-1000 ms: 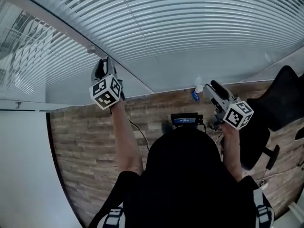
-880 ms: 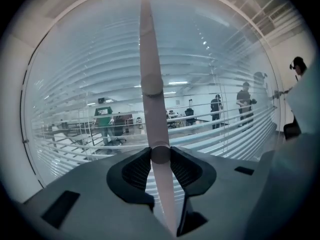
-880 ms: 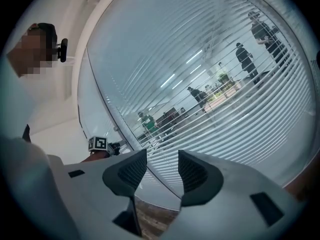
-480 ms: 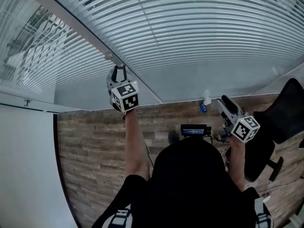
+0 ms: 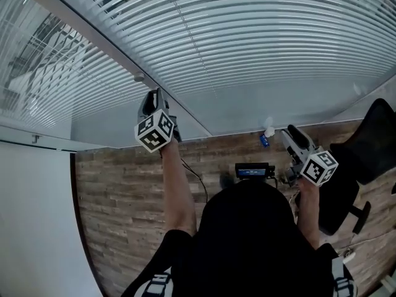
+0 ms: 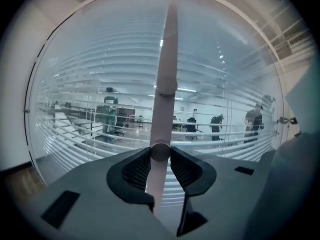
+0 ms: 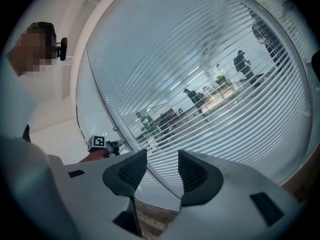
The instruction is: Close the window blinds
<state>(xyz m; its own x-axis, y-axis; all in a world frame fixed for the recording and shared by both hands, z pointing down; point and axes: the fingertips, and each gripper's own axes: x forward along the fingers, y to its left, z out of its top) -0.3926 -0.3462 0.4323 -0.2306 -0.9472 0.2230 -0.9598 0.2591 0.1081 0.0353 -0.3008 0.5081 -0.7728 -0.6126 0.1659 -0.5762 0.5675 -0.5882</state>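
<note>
The rod is running out of view at the top. The black chair is being cut by the right edge, and a blue-and-white thing is showing too small to tell.

The right gripper, a pale grey plastic body with two dark ribbed pads, holds its jaws apart with only air between them. Beyond them white horizontal slatted window blinds fill most of the view, their slats tilted enough to show small figures of people in a lit room behind. At lower left, by the blinds' edge, the left gripper with its black-and-white marker cube sits on a bare forearm; its jaws have just eased wider, but it is too small here to tell what lies between them. Brown wood-plank floor shows under the jaws. A person's head is at upper left.
</note>
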